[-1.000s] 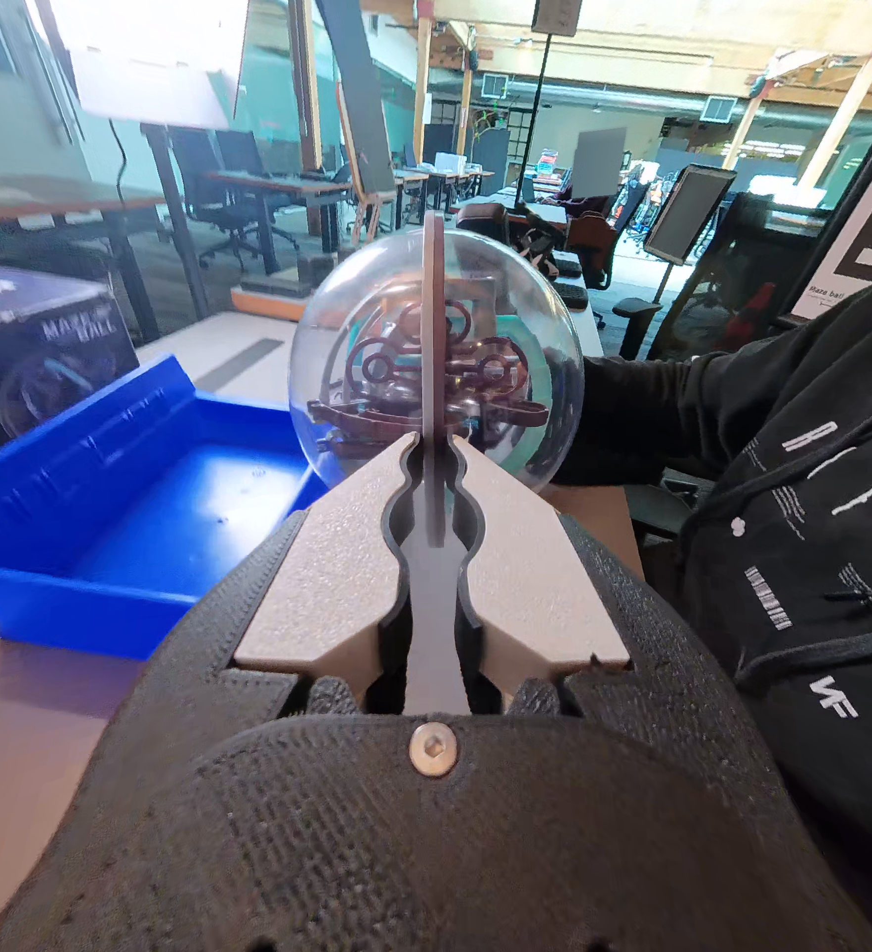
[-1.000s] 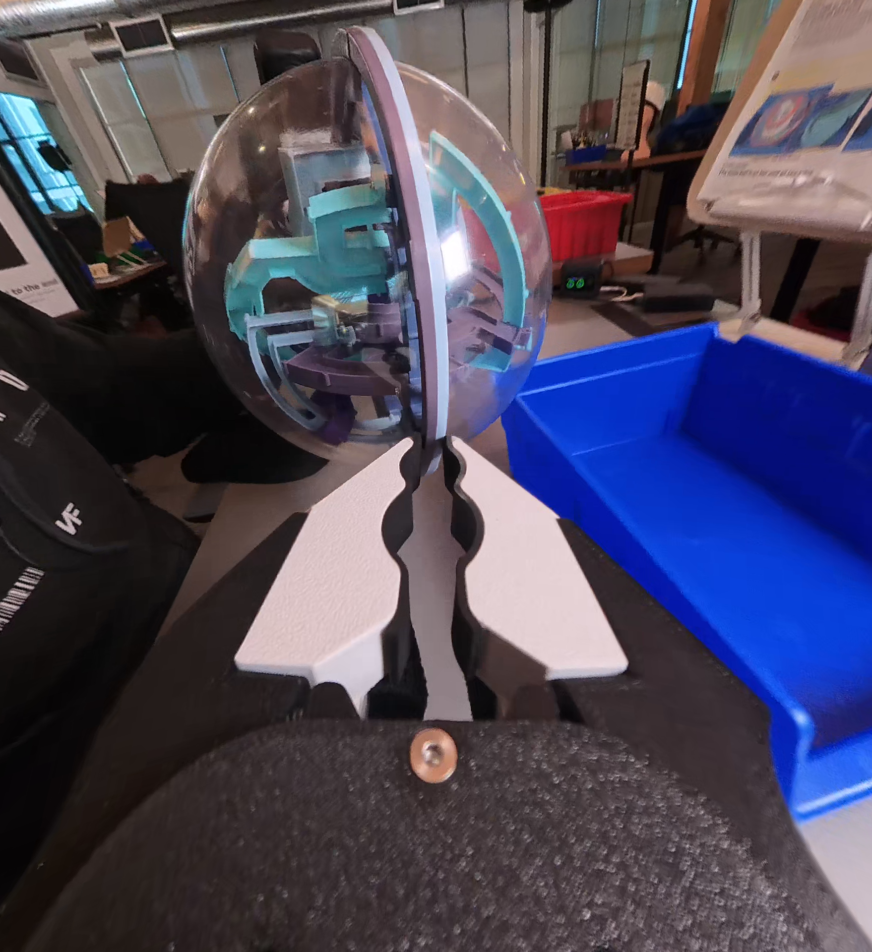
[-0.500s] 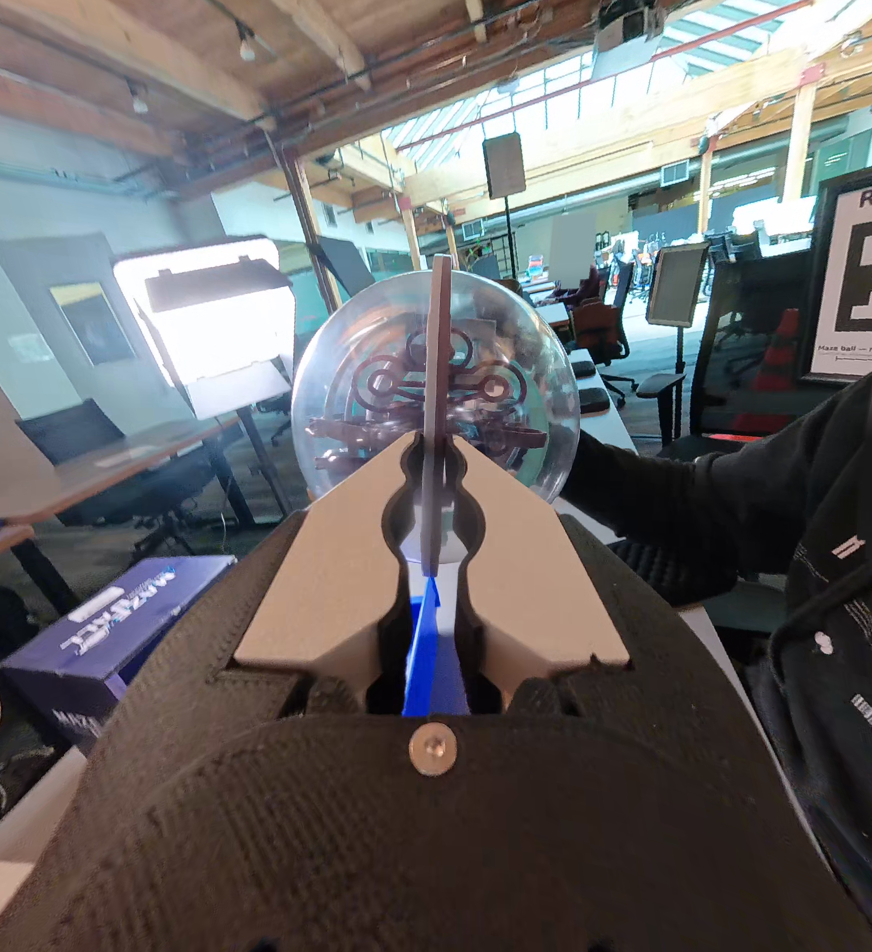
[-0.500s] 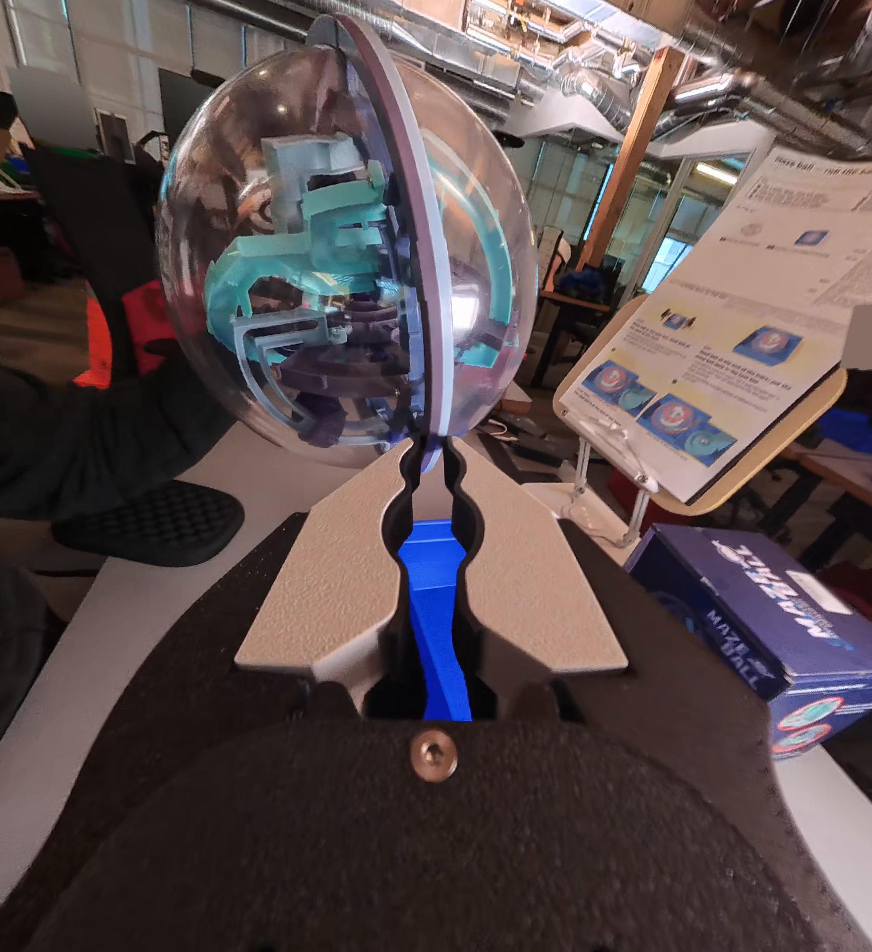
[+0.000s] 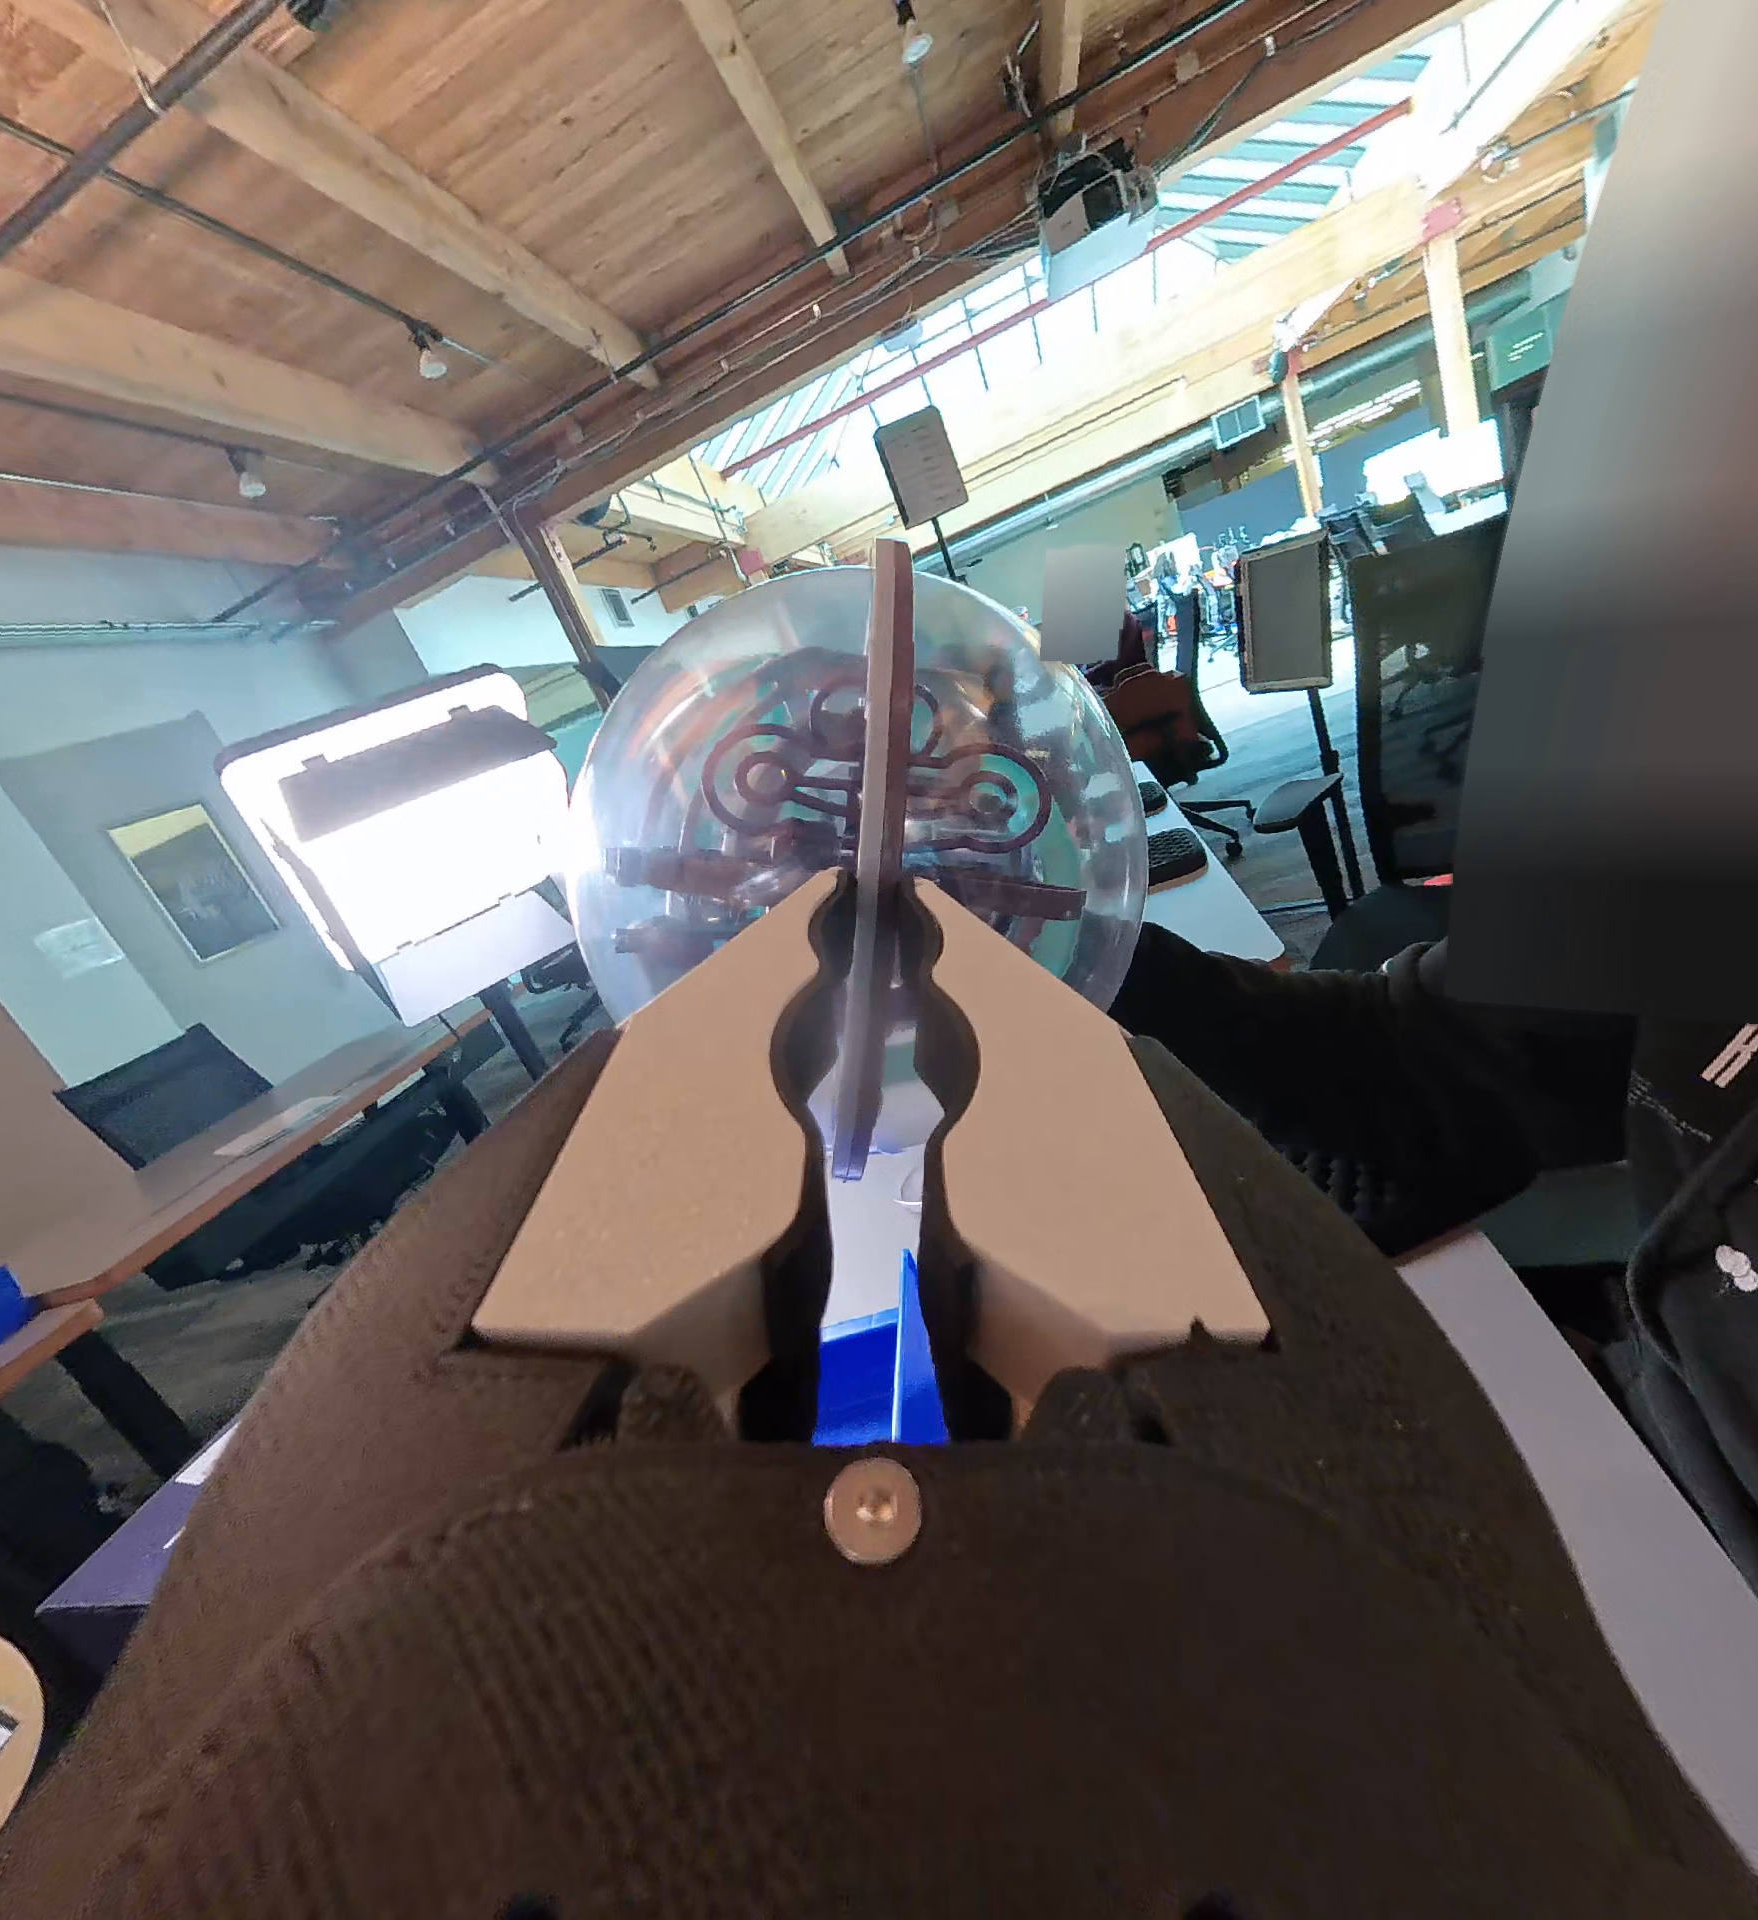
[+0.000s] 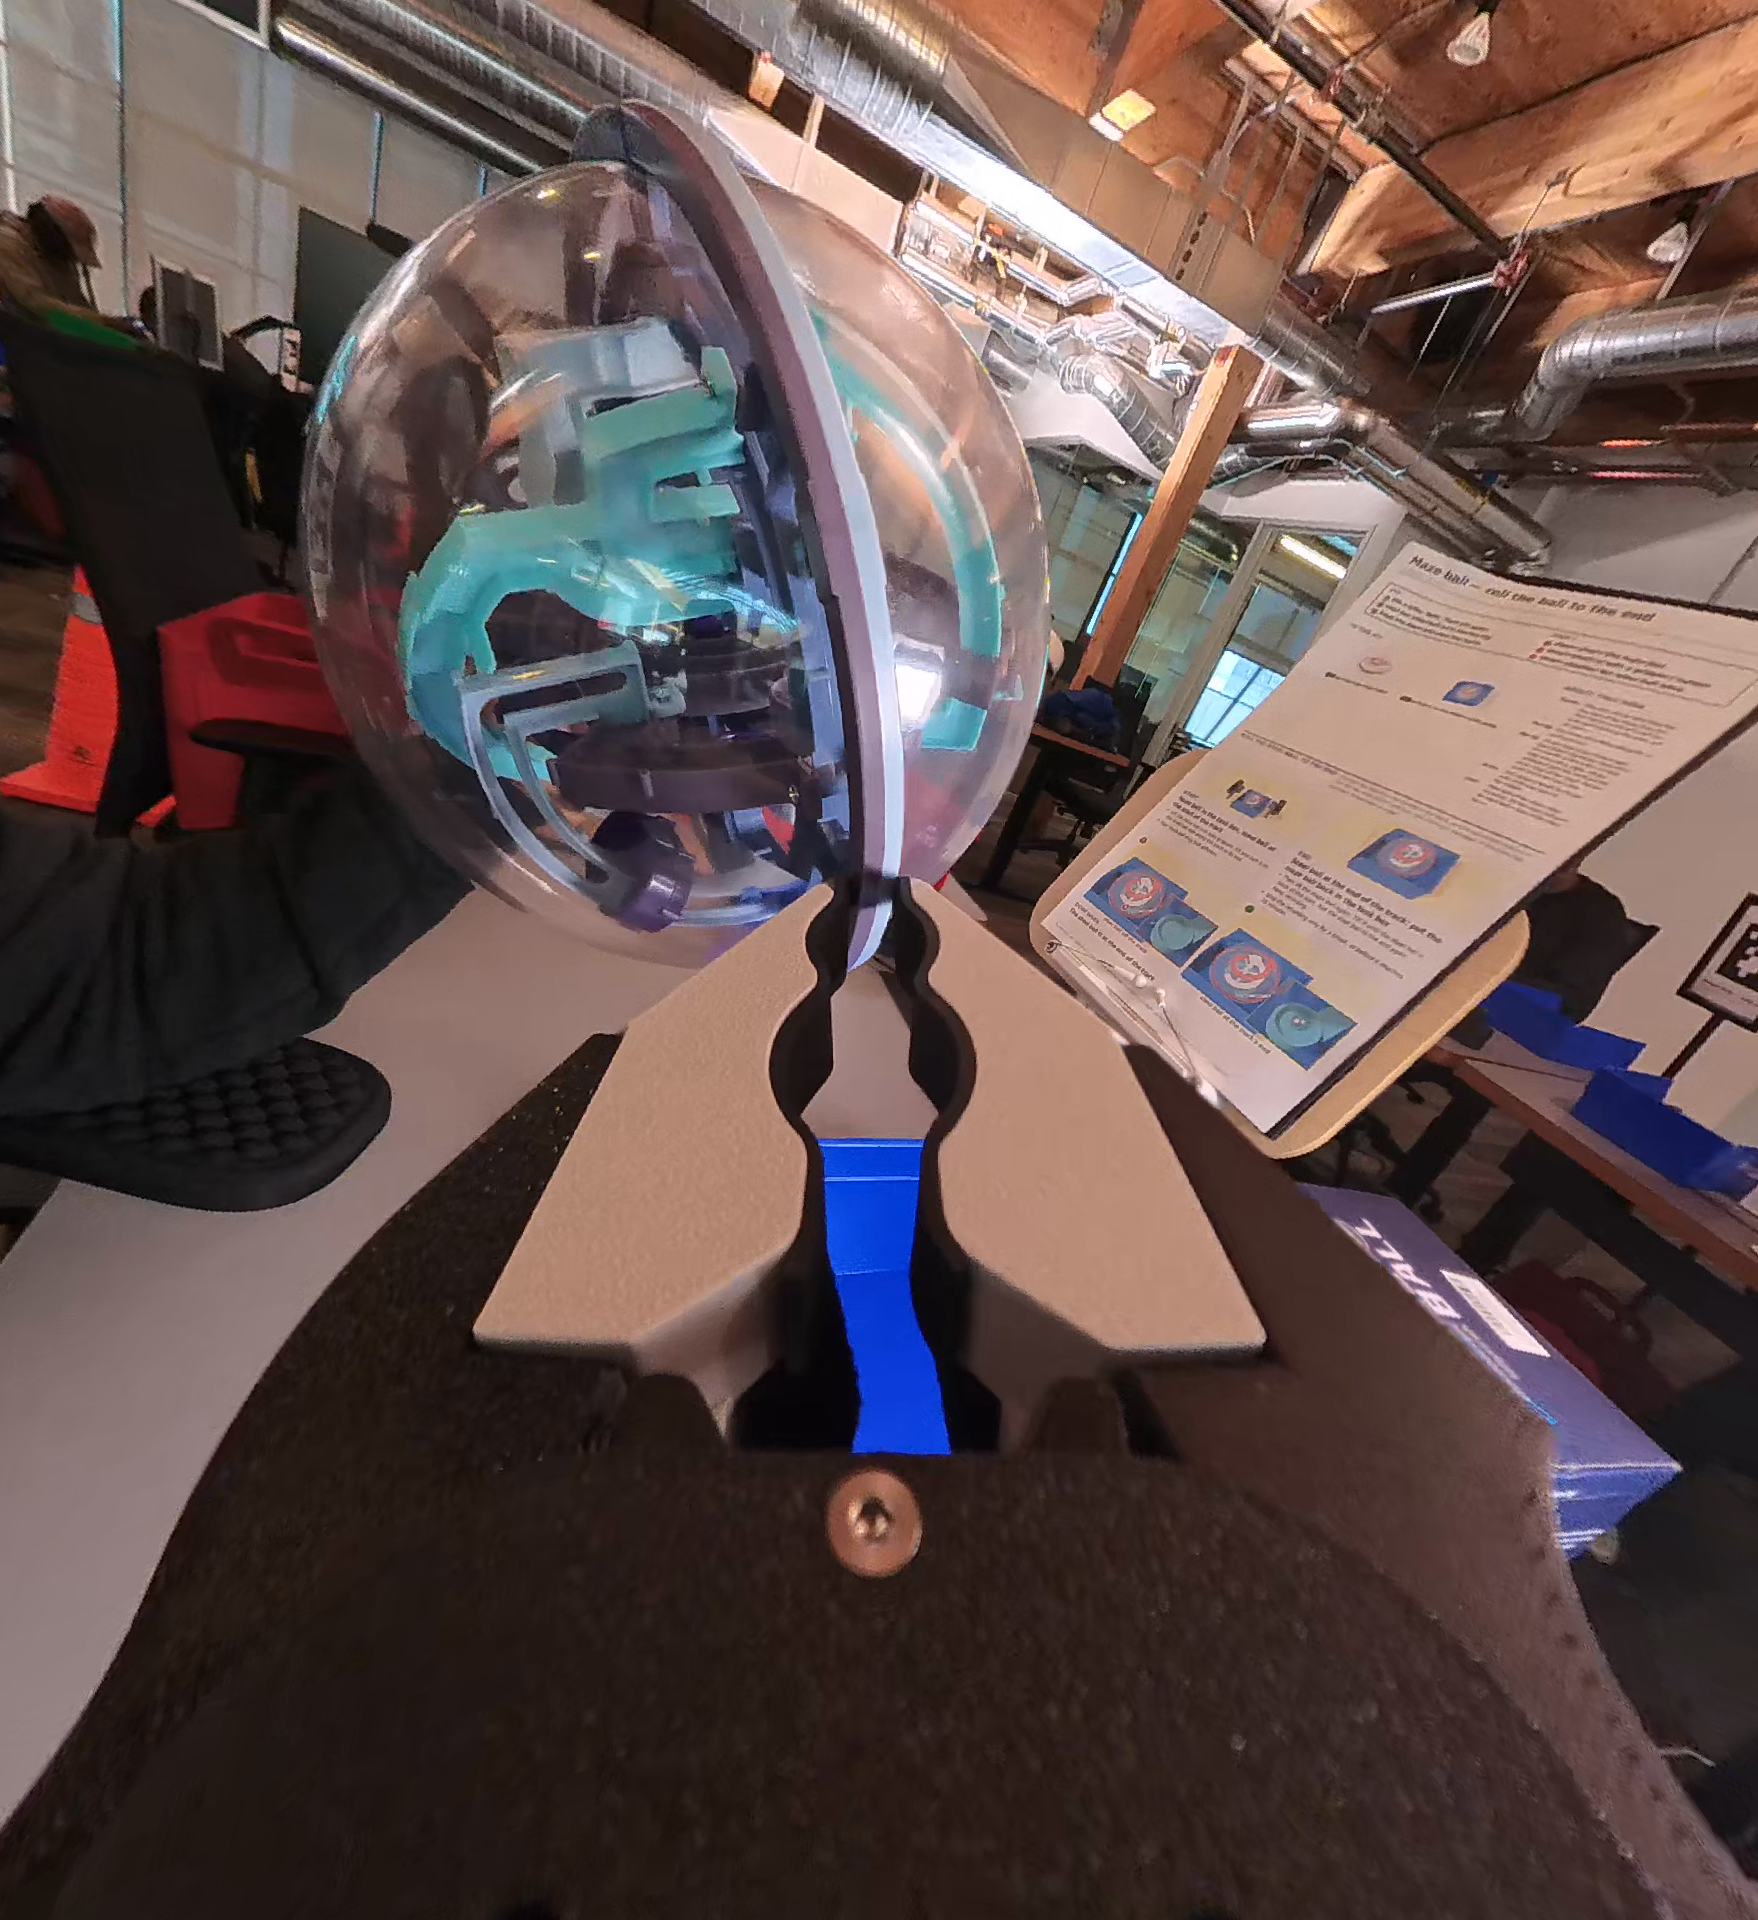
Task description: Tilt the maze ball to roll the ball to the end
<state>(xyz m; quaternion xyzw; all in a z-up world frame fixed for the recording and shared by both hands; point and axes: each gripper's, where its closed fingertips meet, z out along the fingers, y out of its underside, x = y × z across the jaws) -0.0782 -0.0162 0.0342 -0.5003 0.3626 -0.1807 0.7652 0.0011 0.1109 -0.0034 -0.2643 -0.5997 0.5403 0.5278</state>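
The maze ball point(image 5: 750, 831) is a clear sphere with a flat grey rim around its middle and maroon, teal and purple tracks inside. My left gripper point(image 5: 877, 894) is shut on the rim and holds the sphere up in the air. In the right wrist view the maze ball point(image 6: 584, 582) leans left, and my right gripper point(image 6: 870, 899) is shut on the rim at the opposite side. Both grippers point upward. I cannot make out the small ball inside.
A blue bin point(image 6: 880, 1236) shows through the finger gap below, also in the left wrist view point(image 5: 875, 1371). An instruction board point(image 6: 1426, 831) on a stand and a purple box point(image 6: 1498, 1340) are at the right. A person's dark sleeve point(image 5: 1374, 1060) is close by. A white table point(image 6: 106, 1351) lies below.
Both grippers have tilted further upward with the maze ball, so the ceiling now fills the background. The sphere has leaned left in the right wrist view.
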